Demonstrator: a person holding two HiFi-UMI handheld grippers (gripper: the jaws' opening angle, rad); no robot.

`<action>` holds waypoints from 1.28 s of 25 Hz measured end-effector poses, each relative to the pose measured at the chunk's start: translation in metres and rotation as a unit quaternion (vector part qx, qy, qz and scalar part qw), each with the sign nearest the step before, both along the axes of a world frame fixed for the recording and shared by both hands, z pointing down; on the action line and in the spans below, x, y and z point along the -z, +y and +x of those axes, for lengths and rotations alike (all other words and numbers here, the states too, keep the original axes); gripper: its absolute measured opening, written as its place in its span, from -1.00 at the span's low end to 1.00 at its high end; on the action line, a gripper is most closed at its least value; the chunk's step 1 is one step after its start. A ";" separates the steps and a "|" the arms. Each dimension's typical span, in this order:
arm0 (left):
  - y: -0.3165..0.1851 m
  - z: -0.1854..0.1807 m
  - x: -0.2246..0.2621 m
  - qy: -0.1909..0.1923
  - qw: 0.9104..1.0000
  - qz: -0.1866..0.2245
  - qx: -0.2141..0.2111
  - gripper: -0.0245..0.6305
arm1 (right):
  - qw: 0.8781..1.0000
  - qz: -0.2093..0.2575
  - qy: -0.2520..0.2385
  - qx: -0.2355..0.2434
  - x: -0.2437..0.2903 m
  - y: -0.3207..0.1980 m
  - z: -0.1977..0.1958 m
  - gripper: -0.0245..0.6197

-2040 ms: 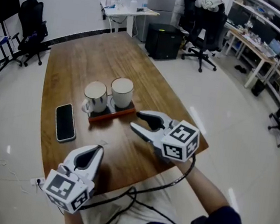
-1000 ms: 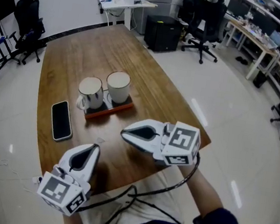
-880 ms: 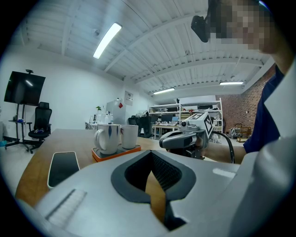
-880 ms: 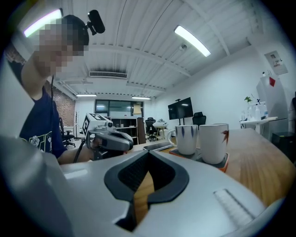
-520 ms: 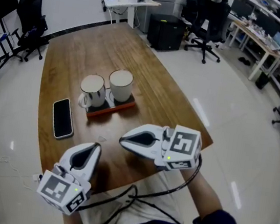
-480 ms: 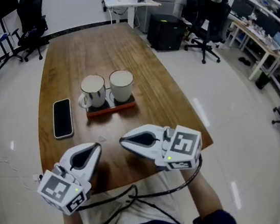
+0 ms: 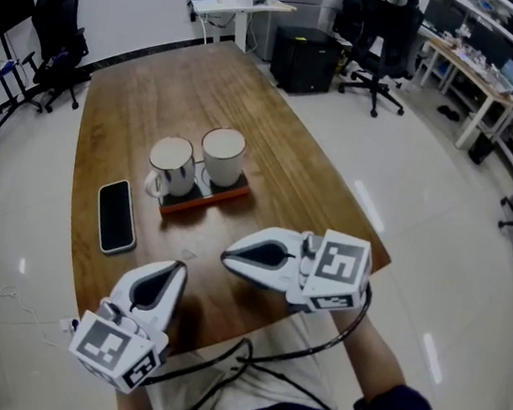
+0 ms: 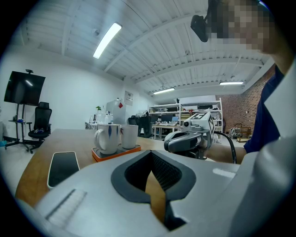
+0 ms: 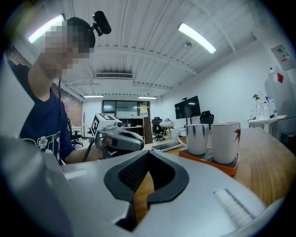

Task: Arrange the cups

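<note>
Two white cups stand side by side on a small orange tray in the middle of the wooden table. The left cup has its handle toward the phone, and the right cup stands close beside it. My left gripper hovers over the table's near edge, shut on nothing and pointing at the cups. My right gripper is shut and empty, pointing left across the table in front of the tray. In the left gripper view, both cups show past my left gripper. In the right gripper view, the cups stand to the right of my right gripper.
A black phone lies flat left of the tray. The wooden table stretches away behind the cups. Office chairs, desks and a black cabinet stand on the white floor around it. The person's torso is close behind both grippers.
Two seconds ago my right gripper stood open near the tray; it has shut, swung to point left and drawn back slightly. The left gripper, cups and phone have stayed put.
</note>
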State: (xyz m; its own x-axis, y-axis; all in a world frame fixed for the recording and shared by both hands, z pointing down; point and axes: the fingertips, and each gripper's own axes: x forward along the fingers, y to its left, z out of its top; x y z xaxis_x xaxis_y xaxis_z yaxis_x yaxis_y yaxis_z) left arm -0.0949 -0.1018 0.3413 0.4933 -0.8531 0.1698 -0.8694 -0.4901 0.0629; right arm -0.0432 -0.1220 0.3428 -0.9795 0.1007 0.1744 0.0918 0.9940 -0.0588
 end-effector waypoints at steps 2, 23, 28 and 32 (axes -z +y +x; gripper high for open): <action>0.000 0.000 0.000 0.000 1.000 0.000 0.000 -0.92 | 1.000 -0.001 0.002 0.005 -0.001 0.002 0.000 -0.92; -0.002 -0.001 -0.001 0.000 1.000 0.001 0.000 -0.92 | 0.999 -0.004 0.008 0.040 -0.003 0.014 -0.002 -0.92; -0.002 0.000 0.000 0.001 1.000 -0.001 -0.002 -0.92 | 0.999 -0.005 0.007 0.042 -0.002 0.015 -0.002 -0.92; -0.001 0.000 0.001 0.002 1.000 -0.001 -0.001 -0.92 | 0.999 -0.004 0.005 0.043 -0.001 0.015 -0.002 -0.92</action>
State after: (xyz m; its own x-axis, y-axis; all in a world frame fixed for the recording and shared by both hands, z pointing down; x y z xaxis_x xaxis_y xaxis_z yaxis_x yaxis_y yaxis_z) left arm -0.0946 -0.1031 0.3406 0.4963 -0.8515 0.1691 -0.8678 -0.4925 0.0667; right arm -0.0448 -0.1071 0.3440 -0.9655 0.1849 0.1833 0.1752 0.9822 -0.0679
